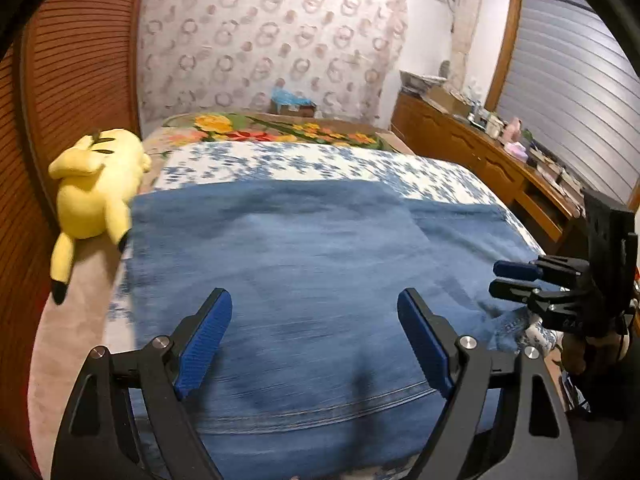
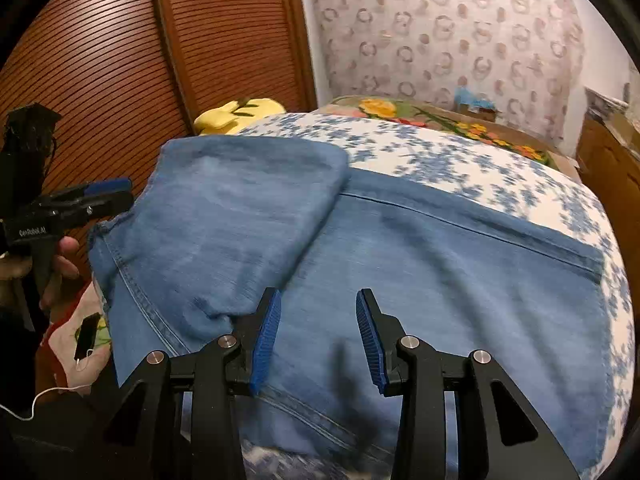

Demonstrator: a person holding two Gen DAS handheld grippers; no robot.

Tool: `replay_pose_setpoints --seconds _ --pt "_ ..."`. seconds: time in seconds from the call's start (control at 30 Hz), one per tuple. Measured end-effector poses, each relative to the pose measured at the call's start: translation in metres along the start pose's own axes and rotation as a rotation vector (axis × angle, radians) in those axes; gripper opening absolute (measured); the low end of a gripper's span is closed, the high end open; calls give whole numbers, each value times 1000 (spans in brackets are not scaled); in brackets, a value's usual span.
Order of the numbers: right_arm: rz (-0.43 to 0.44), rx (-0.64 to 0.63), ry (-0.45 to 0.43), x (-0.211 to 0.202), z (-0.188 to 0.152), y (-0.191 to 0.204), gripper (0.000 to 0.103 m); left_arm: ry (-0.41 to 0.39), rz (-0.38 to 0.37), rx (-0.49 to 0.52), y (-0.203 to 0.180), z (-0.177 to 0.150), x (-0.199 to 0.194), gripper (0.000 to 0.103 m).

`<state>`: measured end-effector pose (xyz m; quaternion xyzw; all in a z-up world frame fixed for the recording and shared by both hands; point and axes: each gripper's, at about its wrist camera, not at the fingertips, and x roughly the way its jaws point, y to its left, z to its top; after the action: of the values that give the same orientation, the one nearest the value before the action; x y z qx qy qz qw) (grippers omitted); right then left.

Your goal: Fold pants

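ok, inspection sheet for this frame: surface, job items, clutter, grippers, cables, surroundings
Surface: bed with a blue-flowered white cover; a bright floral blanket at the far end.
Job's things: denim pants spread flat, one part folded over on the louvred-door side.
Clutter: yellow plush toy at the bed edge; small box with blue material by the wall.
Grippers: left gripper jaws wide apart, holding nothing; right gripper jaws apart above the denim, gripping nothing.
Cables: thin white cable beside the bed, running from a small black device.
Surroundings: louvred wooden doors, patterned wallpaper, cluttered wooden dresser, shuttered window.
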<state>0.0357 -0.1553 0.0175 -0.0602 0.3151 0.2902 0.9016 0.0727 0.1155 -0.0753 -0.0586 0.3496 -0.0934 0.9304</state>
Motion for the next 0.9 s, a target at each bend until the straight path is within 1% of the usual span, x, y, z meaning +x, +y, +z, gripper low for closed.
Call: replay_pose_setpoints --seconds 0.1,0.17,0.33,0.47,0.63,0.73,0.9 --pt "-25 16 -11 -14 -9 -9 41 3 -15 14 -16 2 8 85" --pt "-48 25 -17 -22 -15 -15 41 7 -11 26 -25 4 12 85" --pt "-101 75 -34 -42 -32 -37 41 35 -40 52 -49 9 25 85" --pt "-148 126 -41 -56 -48 -59 42 64 -5 87 -69 9 38 85" --pt "-221 158 -36 -72 -61 -73 42 99 -31 97 -84 5 52 85" --pt "-253 187 -38 -85 -71 -84 42 135 -19 108 -92 1 63 85" --pt "-306 251 -35 -105 -90 -102 43 166 -2 117 -100 -8 74 85"
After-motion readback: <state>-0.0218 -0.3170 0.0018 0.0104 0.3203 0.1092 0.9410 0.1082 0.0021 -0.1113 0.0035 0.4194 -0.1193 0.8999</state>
